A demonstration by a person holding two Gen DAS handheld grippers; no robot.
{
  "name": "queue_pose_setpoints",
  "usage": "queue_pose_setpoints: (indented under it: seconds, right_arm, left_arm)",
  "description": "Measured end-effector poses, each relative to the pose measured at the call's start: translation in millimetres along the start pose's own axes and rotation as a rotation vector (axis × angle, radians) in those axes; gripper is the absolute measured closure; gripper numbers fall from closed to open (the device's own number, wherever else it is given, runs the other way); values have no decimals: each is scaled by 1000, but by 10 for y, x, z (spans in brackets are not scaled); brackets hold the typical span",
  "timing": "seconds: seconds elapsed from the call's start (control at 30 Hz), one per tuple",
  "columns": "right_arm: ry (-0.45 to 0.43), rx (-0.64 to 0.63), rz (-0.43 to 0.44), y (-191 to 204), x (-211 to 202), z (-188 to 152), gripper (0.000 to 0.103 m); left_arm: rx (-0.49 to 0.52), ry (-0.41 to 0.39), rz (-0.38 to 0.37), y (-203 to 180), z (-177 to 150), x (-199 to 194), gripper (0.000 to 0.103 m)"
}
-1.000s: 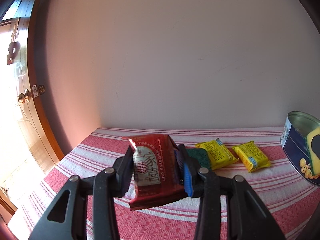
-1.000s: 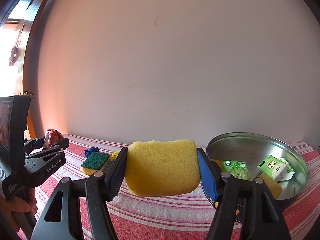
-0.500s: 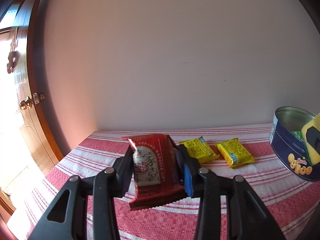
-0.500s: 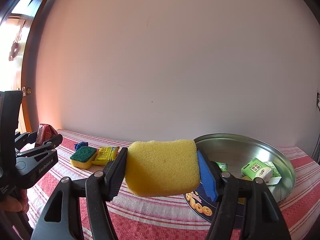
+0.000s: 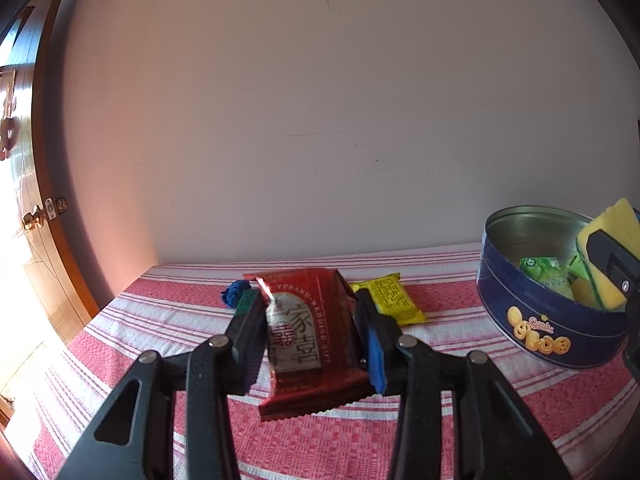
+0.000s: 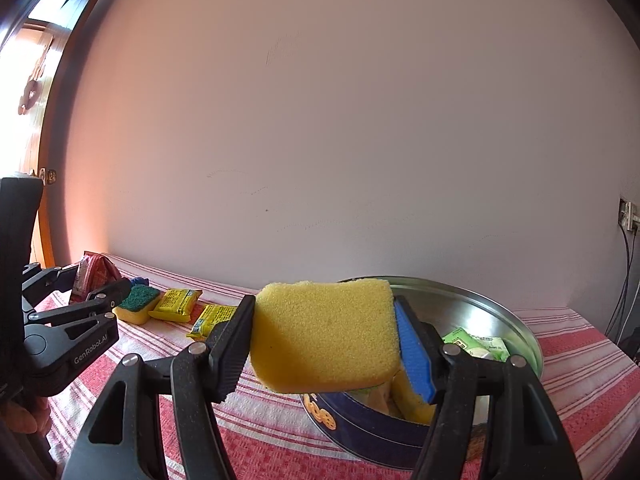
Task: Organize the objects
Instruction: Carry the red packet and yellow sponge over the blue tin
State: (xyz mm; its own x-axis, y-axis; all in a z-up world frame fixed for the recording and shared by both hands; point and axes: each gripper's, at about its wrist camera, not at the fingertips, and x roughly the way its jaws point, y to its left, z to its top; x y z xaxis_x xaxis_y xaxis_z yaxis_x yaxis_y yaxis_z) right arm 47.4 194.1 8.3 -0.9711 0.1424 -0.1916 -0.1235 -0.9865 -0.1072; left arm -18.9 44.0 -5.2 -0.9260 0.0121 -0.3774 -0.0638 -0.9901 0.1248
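My left gripper (image 5: 310,332) is shut on a red snack packet (image 5: 308,340) and holds it above the striped cloth. My right gripper (image 6: 324,340) is shut on a yellow sponge (image 6: 324,336) and holds it over the near rim of the round blue cookie tin (image 6: 360,428). The tin (image 5: 548,316) stands at the right in the left wrist view, with green packets (image 5: 544,272) inside. The left gripper (image 6: 80,300) shows at the far left of the right wrist view.
A green-topped sponge (image 6: 136,308), two yellow packets (image 6: 176,304) and a blue scrap (image 5: 234,292) lie on the red striped cloth (image 5: 440,420) near the wall. A wooden door (image 5: 36,240) stands at the left. A wall socket with cables (image 6: 628,216) is at the right.
Both grippers have moved right toward the tin with their loads. The yellow sponge now hangs over the tin's rim, and the tin is nearer in the left wrist view.
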Motion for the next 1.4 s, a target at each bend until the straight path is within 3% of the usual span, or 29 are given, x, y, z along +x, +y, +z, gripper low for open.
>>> queue_pose_setpoints:
  seconds: [0.33,0.9,1.4]
  right_arm:
    - [-25,64,-27,-447,11,96,35]
    - [-35,73,-176,-1171,69,154,35]
    - [65,122,-245,-1478,338,61,35]
  left_arm:
    - [-6,0,-73,-593,168,-9,62]
    - [7,-21,-189,-1488,363,17,62]
    - [9,-19,-275,-1977,476,113,62]
